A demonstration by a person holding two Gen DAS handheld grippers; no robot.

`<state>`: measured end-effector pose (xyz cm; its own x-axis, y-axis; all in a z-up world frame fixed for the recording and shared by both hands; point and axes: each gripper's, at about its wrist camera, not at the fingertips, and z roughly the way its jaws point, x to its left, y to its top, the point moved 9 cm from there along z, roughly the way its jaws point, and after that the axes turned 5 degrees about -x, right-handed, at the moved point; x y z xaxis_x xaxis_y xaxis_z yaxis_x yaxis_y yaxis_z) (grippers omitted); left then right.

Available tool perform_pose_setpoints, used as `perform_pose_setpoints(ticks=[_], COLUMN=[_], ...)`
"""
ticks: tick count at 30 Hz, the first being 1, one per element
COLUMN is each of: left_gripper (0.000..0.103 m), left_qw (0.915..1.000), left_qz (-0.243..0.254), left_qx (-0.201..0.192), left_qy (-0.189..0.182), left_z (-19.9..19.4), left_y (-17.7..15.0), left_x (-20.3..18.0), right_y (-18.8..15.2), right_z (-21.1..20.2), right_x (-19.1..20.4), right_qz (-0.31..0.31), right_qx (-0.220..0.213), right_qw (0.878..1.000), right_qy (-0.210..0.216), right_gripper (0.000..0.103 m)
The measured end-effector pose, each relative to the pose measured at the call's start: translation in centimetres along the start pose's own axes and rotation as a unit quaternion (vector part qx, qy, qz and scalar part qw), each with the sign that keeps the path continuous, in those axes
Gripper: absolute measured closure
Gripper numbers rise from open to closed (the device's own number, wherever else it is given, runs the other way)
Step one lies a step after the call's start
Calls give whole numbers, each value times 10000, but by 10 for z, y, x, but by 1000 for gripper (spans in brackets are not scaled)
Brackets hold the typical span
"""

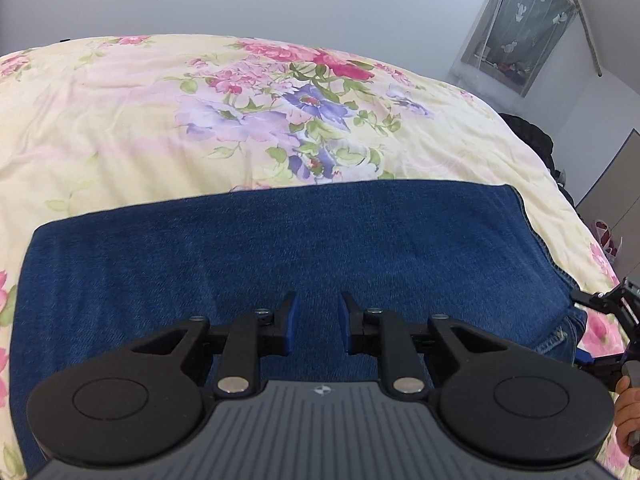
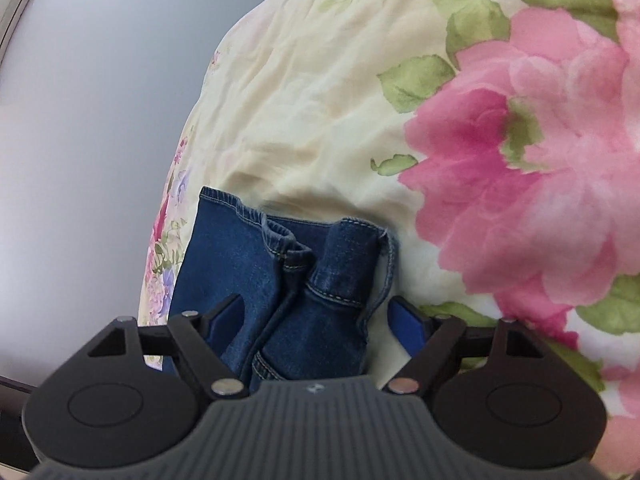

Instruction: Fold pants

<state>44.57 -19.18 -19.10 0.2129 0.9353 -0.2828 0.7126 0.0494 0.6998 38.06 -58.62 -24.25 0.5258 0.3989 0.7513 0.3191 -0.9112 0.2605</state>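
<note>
Dark blue denim pants (image 1: 280, 248) lie flat in a folded band across the near part of the bed. My left gripper (image 1: 317, 308) hovers over their middle, its blue pads a small gap apart with nothing pinched between them. In the right wrist view the pants' (image 2: 224, 248) bunched end, with stitched hems, lies below my right gripper (image 2: 314, 308). Its jaws stand wide open on either side of the cloth without pressing on it. The right gripper (image 1: 580, 326) also shows at the right edge of the left wrist view, held by a hand (image 1: 628, 404).
A cream bedspread (image 1: 160, 120) with pink and purple flowers covers the bed. The bedspread (image 2: 320, 100) falls away at its edge towards a grey wall. A curtained window (image 1: 520, 28), a dark heap (image 1: 532, 136) and a bag (image 1: 608, 236) lie beyond the right side.
</note>
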Motion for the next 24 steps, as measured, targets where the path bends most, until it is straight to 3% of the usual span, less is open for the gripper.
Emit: perform_pose_setpoints(ticks=[4,12,18,24], left_gripper=[80,80,80,80], left_qw=[10000,9996,9963,9979], left_qz=[23,269,820,573], left_qx=[-32,69,140,280], left_qy=[-74,-76,227,-56], left_z=[16,52,65,31], left_y=[10,12,4,-4], left_x=[-5,-23,-29,-27], right_y=[-1,1,1,-9], right_z=[13,7,-8,-31], right_x=[7,34,68,106], right_qz=[-106,-838,-1586,-2288], right_qx=[52,-107,-248,-571], right_qw=[9999,9964,9870,9718], right_qy=[-19,-52,-55,55], right_gripper=[43,86,89,91])
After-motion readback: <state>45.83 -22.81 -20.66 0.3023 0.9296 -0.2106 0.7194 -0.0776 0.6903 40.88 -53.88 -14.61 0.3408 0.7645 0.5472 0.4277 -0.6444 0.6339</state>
